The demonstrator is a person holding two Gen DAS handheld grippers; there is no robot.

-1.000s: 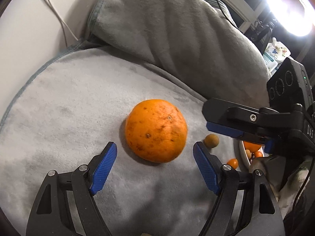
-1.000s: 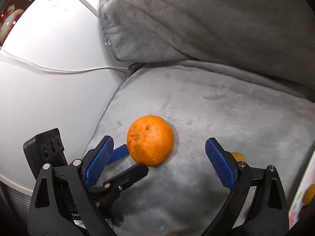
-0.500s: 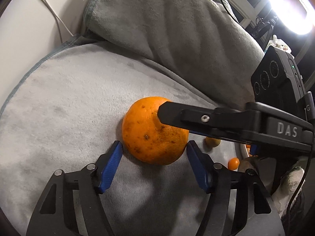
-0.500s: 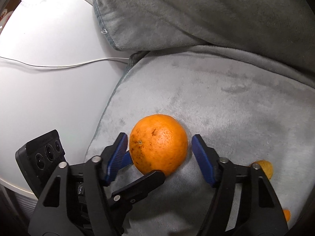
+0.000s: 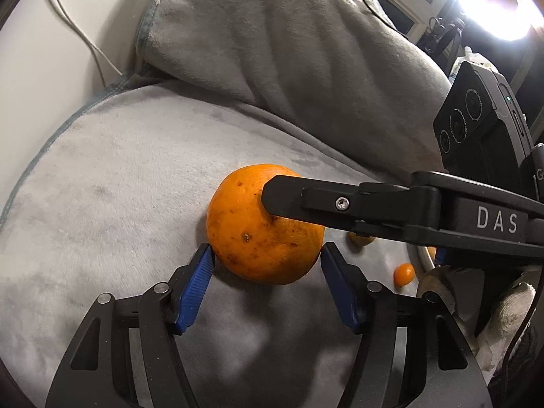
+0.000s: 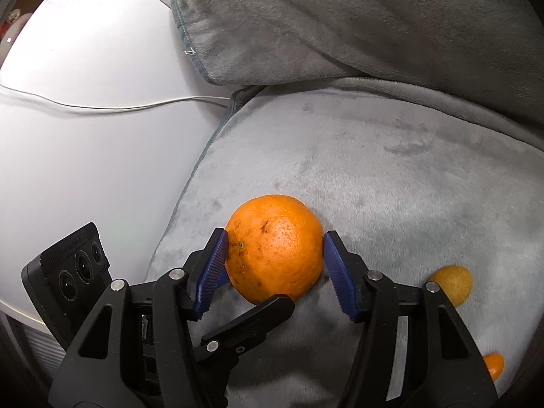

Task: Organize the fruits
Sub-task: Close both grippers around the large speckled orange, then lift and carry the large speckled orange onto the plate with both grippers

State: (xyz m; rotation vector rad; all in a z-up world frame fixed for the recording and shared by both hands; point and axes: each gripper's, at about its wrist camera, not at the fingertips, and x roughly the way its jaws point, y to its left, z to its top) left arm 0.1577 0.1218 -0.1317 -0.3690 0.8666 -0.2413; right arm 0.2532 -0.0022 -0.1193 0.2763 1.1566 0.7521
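Note:
A large speckled orange [image 5: 258, 231] lies on a grey plush cushion [image 5: 119, 176]. My left gripper [image 5: 267, 256] has its blue pads touching both sides of the orange's near half. My right gripper [image 6: 273, 248] also has its blue pads pressed on the orange [image 6: 275, 244], left and right. One black right finger [image 5: 340, 202] crosses over the orange in the left wrist view. A black left finger [image 6: 251, 323] shows under the orange in the right wrist view.
A small brownish fruit [image 5: 360, 238] and a tiny orange fruit [image 5: 404, 273] lie to the right; they also show in the right wrist view, the yellowish one [image 6: 454, 284] and the tiny orange one [image 6: 493, 365]. A white bowl rim [image 5: 425, 258] sits behind them. A second grey cushion [image 5: 289, 51] rises behind. A white table [image 6: 85, 136] with a cable [image 6: 119, 105] lies left.
Both grippers have moved in on the orange and narrowed from wide open until their pads touch it. The right finger now crosses over the fruit in the left wrist view.

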